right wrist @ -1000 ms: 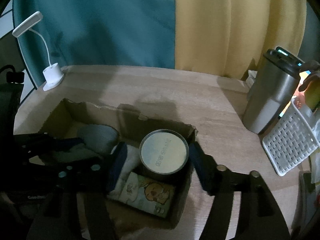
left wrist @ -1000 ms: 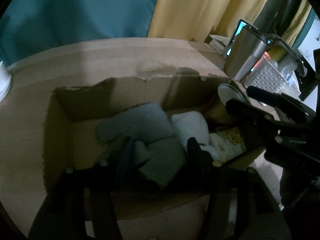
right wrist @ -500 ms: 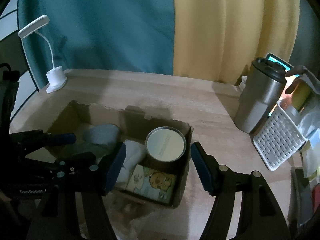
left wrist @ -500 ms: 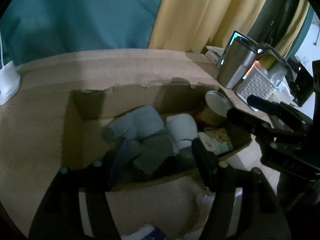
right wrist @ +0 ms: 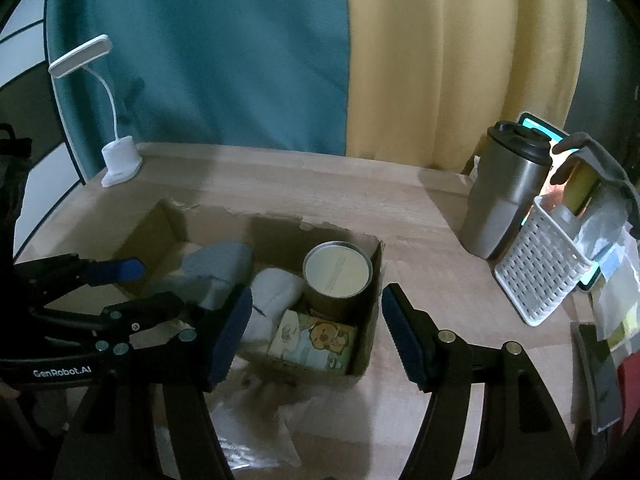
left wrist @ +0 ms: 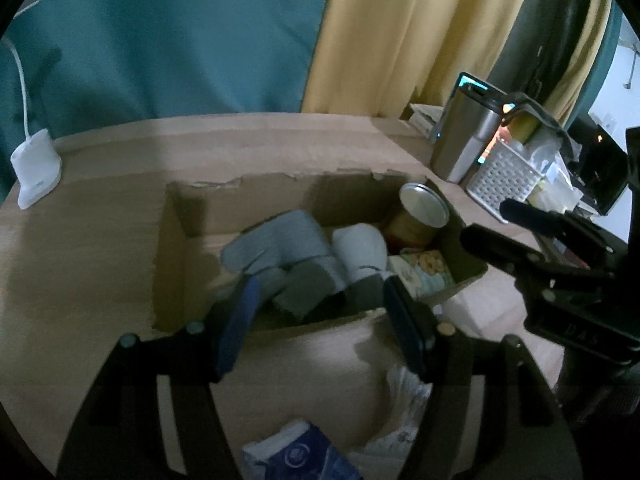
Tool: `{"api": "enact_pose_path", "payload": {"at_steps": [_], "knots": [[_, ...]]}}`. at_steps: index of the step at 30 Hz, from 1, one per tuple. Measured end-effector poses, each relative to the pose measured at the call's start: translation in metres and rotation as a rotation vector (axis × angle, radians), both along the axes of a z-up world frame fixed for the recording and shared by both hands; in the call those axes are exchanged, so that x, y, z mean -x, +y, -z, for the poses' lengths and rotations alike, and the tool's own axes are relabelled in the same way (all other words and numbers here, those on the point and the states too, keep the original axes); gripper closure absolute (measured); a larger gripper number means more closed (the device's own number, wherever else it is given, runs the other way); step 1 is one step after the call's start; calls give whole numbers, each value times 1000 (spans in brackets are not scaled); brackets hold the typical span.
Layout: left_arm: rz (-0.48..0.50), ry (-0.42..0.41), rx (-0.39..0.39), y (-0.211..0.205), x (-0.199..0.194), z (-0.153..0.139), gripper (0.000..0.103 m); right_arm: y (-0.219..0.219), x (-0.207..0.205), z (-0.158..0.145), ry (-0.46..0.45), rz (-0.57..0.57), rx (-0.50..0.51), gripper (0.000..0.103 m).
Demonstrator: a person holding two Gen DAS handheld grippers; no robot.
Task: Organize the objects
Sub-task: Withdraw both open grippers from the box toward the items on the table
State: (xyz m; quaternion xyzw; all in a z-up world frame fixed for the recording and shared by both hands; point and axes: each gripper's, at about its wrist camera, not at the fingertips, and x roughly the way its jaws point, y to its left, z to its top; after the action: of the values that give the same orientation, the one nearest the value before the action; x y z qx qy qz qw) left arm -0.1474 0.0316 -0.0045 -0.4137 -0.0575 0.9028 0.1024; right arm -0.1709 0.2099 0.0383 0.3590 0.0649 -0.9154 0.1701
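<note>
On the wooden table (right wrist: pixel 280 184) sits an open cardboard box (right wrist: pixel 366 344) with torn rims, and going from its left end to its right it holds a blue-grey sock roll (right wrist: pixel 216 266), a white roll (right wrist: pixel 274 294), a printed packet (right wrist: pixel 314 344) lying flat at the near right, and a tin (right wrist: pixel 338 270) standing upright in the far right corner. The left gripper (left wrist: pixel 320 316) hangs over the near wall of the box; its jaws have just been opening and now stand partly apart with nothing pressed between the pads, the grey cloth (left wrist: pixel 304 288) lying loose in the box below them. The right gripper (right wrist: pixel 316 330) hovers above the packet and tin, jaws about half apart and empty. The rolls look soft and light: they would likely squash under the pads, so a pinch across the thick middle should hold better than one at a loose end. The tin looks rigid, smooth and probably the heaviest piece; its round wall could slip, so I would take it low across the body rather than by the lid. The packet seems thin and pliable, best taken by an edge. More soft packs, one blue (left wrist: pixel 296 456), lie on the table in front of the box.
</note>
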Motion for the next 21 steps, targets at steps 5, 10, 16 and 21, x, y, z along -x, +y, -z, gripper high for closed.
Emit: {"api": "enact_pose_path", "payload": {"at_steps": [5,10,16,21], "knots": [[-4,10,9,0,-8,-2,37,0,-6,-2,1,0,3,32],[-6,17,14,0,-17,-3,37,0,-12,-3,3,-2,3,32],[-8,25,21,-1,-26,-6,36,1,-19,-3,5,1,3,30],[-11,34,26,-2,-33,-8,36,0,-28,-3,9,-4,6,24]]}}
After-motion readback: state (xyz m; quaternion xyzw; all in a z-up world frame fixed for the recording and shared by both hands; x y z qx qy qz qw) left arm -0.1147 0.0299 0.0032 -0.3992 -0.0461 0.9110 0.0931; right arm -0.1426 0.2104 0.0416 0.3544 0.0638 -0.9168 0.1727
